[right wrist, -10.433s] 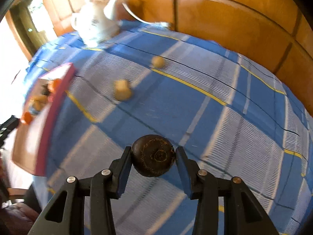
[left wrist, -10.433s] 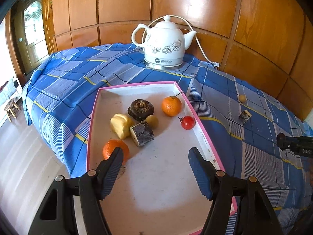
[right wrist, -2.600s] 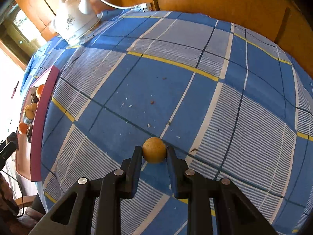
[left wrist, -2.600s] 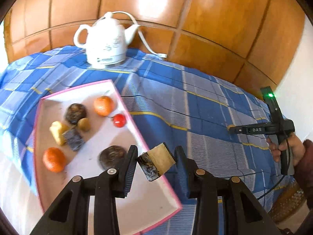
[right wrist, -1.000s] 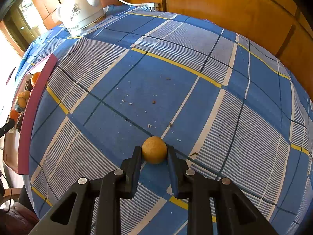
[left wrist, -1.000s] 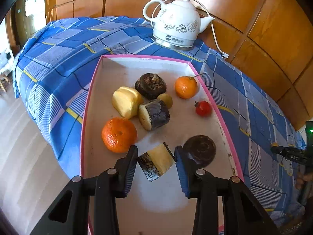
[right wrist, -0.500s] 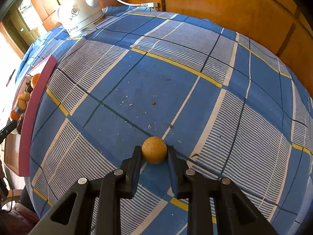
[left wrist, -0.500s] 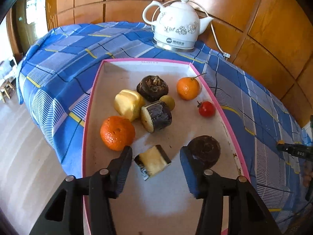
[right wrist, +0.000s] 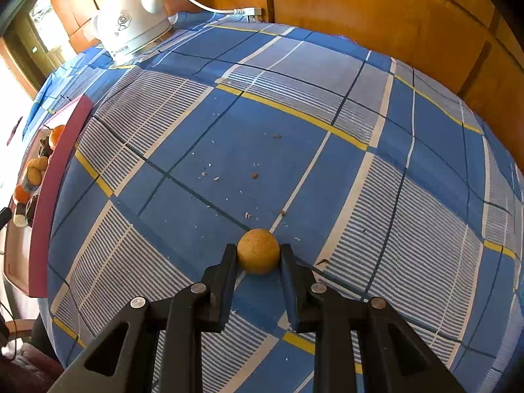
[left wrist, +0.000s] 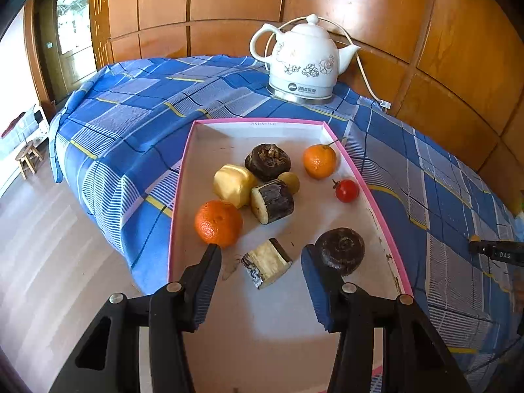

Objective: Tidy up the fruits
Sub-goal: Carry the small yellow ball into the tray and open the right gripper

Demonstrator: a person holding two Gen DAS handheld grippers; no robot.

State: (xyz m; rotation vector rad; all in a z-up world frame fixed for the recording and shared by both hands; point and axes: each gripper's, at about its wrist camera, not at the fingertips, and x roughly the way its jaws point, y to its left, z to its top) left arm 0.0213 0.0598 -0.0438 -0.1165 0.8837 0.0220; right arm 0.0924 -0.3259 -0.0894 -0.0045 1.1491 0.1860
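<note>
Left wrist view: left gripper, jaws spread, straddles cut yam piece lying free at 6 o'clock in pink-rimmed tray among gathered fruits; right gripper, jaws pinching small yellow fruit over table, likely tray-bound.

Few readable marks: one on a gripper, two too small to make out.
"DAS" stands in white on the black right gripper; the kettle base carries a logo (characters illegible), and the tray rim bears faint unreadable print.
</note>
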